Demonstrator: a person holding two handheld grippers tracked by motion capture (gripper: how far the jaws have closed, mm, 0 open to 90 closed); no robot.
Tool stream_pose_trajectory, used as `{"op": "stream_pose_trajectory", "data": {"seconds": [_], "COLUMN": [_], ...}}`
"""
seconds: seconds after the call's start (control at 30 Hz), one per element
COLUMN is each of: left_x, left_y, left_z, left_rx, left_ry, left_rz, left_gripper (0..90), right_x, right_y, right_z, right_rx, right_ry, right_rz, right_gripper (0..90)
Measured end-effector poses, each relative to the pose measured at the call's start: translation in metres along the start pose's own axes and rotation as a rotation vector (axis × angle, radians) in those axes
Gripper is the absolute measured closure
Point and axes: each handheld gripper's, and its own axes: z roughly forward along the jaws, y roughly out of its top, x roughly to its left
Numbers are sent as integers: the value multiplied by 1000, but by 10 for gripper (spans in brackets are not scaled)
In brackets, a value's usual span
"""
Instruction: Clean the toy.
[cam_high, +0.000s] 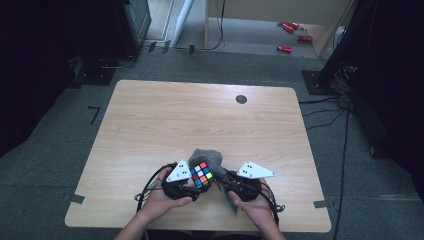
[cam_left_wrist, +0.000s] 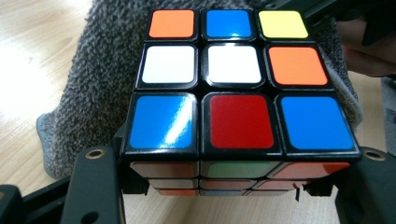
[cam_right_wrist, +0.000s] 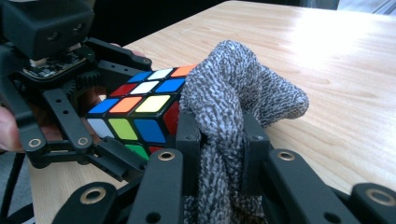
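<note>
The left gripper (cam_high: 192, 186) is holding a puzzle cube (cam_high: 201, 174) just above the near part of the wooden table (cam_high: 150, 125). Its two black jaws are pressing on opposite sides of the cube, down at the lowest layer, so the cube is sitting between them with most of its body rising above the tips. In the left gripper view the cube (cam_left_wrist: 240, 88) is showing its upper face: orange, blue and yellow in the far row, white, white and orange in the middle row, and blue, red and blue in the row nearest the jaws.

The right gripper (cam_right_wrist: 219, 140) is pinching a grey cloth (cam_right_wrist: 238, 102). Its jaws are standing almost together, with a bunched fold of the knitted fabric squeezed between them; the cloth is bulging out above the tips and more of it is hanging down between the jaw arms. The loose end of the cloth is drooping past the jaws toward the table, on the side away from the cube.

The cloth is lying against one side of the cube (cam_right_wrist: 140, 109), directly beside the right jaws, and the left gripper (cam_right_wrist: 70, 116) is showing just beyond, clamped to the cube. In the high view the cloth (cam_high: 206, 157) is lying behind the cube, between the two grippers, with the right gripper (cam_high: 225, 181) just beside it.
</note>
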Motion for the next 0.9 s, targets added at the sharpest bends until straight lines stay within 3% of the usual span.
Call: {"op": "stream_pose_trajectory", "data": {"seconds": [0.23,0.4,0.5,0.63,0.8,0.9], "left_x": [10,8,4,6,10,9], "left_y": [2,1,2,5,4,2], "left_z": [-9,-6,-7,-10,-12,-9], "left_rx": [-36,-22,-33,-51,-43,-21], "left_ry": [25,22,7,-2,15,12], "left_rz": [-39,-36,-25,-27,-39,-26], "left_gripper": [348,348,348,348,348,348], "right_x": [-1,7,6,-1,-2,3], "right_y": [-4,3,5,4,1,3], "right_z": [3,-2,-5,-5,-1,-2], "right_rx": [25,-19,-42,-58,-25,-22], "right_ry": [1,-2,7,56,49,33], "right_rz": [6,-26,-11,60,68,41], "right_gripper": [755,756,757,755,755,755]}}
